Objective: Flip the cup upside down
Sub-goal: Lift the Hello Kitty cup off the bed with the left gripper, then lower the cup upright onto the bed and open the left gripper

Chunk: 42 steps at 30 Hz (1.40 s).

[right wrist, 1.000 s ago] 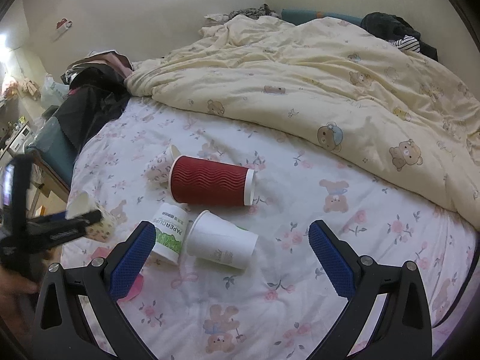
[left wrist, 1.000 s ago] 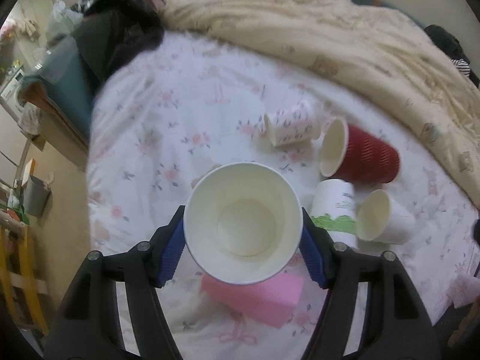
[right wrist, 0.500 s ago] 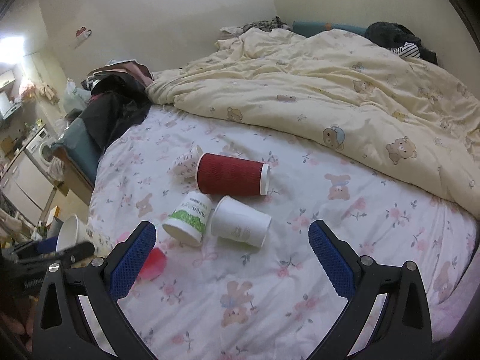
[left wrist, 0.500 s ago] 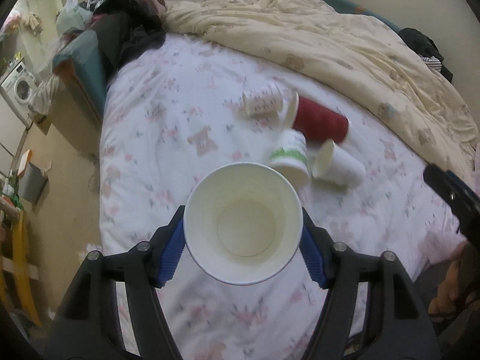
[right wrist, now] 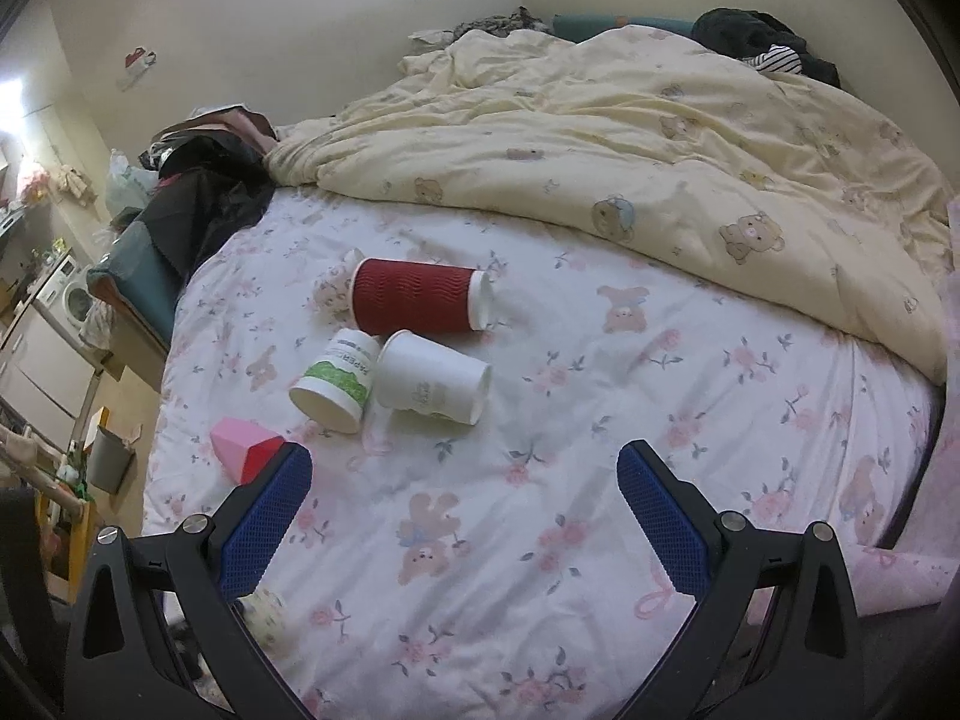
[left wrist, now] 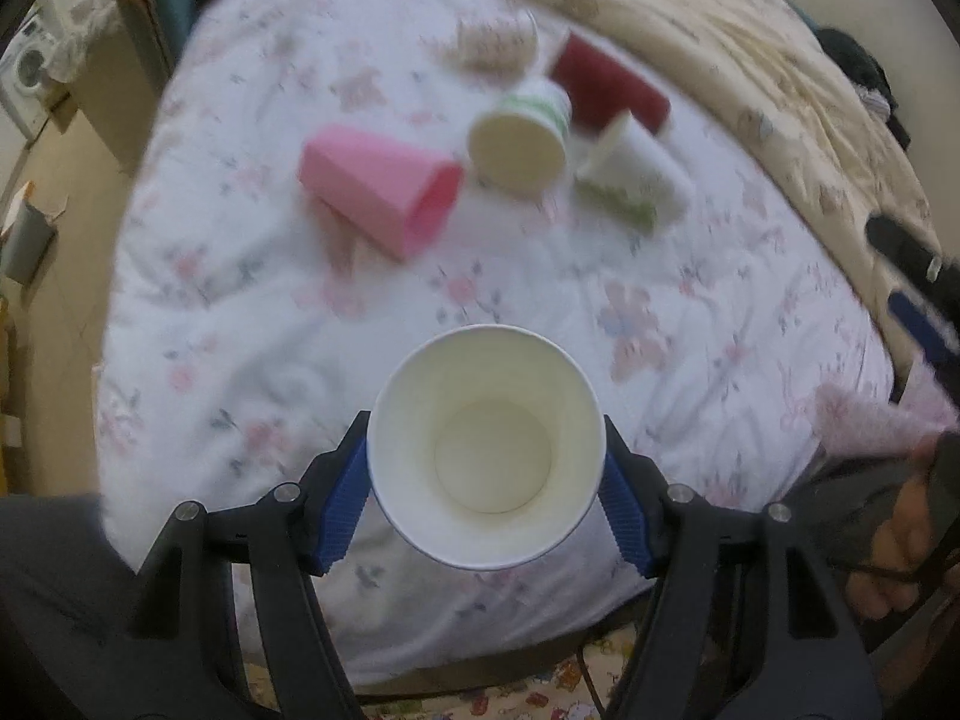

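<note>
My left gripper (left wrist: 485,480) is shut on a white paper cup (left wrist: 486,450), its open mouth facing the camera, held above the near edge of the bed. My right gripper (right wrist: 462,507) is open and empty above the flowered sheet (right wrist: 540,450). Its tip shows at the right of the left wrist view (left wrist: 918,300). The held cup is not visible in the right wrist view.
Several cups lie on their sides on the sheet: a pink one (left wrist: 384,195) (right wrist: 246,456), a green-banded one (left wrist: 522,141) (right wrist: 336,378), a white one (left wrist: 630,174) (right wrist: 432,384), a red ribbed one (left wrist: 606,84) (right wrist: 420,300) and a patterned one (left wrist: 492,45). A cream duvet (right wrist: 660,138) covers the far side.
The left gripper with the cup pulled back toward the bed's near edge and tilted down; the pink cup has come into its view. The right gripper drew back a little.
</note>
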Available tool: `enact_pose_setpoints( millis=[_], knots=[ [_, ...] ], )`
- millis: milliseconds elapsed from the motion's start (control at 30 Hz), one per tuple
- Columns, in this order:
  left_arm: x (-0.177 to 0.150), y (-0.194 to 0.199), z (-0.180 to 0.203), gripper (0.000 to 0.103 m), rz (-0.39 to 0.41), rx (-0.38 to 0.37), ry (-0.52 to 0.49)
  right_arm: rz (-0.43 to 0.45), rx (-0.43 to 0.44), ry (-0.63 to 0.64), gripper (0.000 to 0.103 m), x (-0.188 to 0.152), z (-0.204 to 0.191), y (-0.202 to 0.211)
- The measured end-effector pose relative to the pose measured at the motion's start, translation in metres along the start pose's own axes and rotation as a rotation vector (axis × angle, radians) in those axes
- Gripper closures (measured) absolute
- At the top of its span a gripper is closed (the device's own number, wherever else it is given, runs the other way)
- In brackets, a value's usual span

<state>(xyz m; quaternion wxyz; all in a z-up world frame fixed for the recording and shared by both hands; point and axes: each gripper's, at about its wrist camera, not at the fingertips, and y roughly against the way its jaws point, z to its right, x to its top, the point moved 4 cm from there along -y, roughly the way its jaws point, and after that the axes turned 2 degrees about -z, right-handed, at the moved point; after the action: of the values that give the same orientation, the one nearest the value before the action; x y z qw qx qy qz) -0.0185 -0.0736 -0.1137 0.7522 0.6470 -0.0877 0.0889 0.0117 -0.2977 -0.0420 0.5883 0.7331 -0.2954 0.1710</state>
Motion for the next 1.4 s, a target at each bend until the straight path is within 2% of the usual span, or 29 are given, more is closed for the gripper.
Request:
enact_pose_setpoints(
  millis=[167,267,433,567,733,767,833,1000,1400],
  knots=[
    [-0.007,-0.032,0.003,0.037,-0.122,-0.011,0.021,0.016,0.002,0.006,0.0,0.001,-0.001,0.004],
    [0.001,-0.037,0.003,0.037,-0.094,-0.001,0.017,0.018,0.006,-0.001,0.0,0.003,0.0,0.004],
    [0.021,-0.055,0.009,0.037,-0.099,0.019,0.001,0.048,-0.027,0.015,0.0,0.007,0.0,0.008],
    [0.038,-0.076,0.011,0.037,-0.143,0.027,0.013,0.052,-0.032,0.007,0.0,0.008,0.003,0.007],
    [0.04,-0.095,0.011,0.036,-0.17,0.058,0.001,0.059,-0.053,0.03,0.0,0.01,0.002,0.007],
    [0.039,-0.097,0.011,0.036,-0.179,0.057,0.001,0.063,-0.055,0.032,0.0,0.011,0.002,0.007],
    [0.038,-0.101,0.01,0.023,-0.188,0.041,0.009,0.059,-0.053,0.031,0.0,0.011,0.002,0.006],
    [0.039,-0.1,0.004,0.021,-0.173,0.042,0.016,0.054,-0.055,0.031,0.0,0.012,0.003,0.006],
    [0.037,-0.038,0.0,0.021,-0.052,0.056,-0.032,0.042,-0.056,0.046,0.0,0.008,0.0,0.001]
  ],
)
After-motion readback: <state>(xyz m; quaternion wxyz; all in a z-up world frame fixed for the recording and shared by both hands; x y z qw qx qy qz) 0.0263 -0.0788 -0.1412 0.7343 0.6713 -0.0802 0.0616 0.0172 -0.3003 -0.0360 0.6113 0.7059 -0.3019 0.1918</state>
